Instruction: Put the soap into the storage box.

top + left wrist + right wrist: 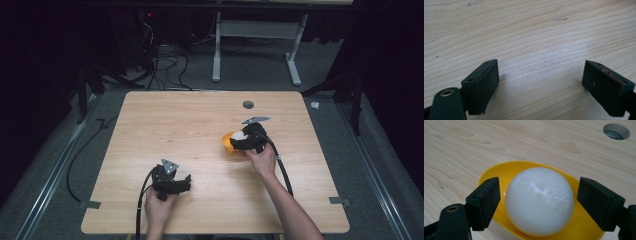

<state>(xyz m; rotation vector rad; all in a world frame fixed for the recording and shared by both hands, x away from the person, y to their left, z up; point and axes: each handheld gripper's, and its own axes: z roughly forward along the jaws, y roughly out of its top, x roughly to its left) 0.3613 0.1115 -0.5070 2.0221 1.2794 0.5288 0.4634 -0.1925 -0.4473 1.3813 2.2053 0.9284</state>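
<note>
While the table (150, 120) is otherwise bare, a yellow bowl (499, 171) sits right of its centre, nearer the right edge, holding a glossy, faintly scuffed white ball (539, 201). The right gripper (537, 203) straddles the ball, jaws spread and not touching: grasping seems ahead. The left gripper (541, 87) rests spread near the front edge.

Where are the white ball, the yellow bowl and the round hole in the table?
white ball (539, 201), right gripper view, middle of its front.
yellow bowl (499, 171), right gripper view, far left rim.
round hole (616, 131), right gripper view, its centre.
</note>
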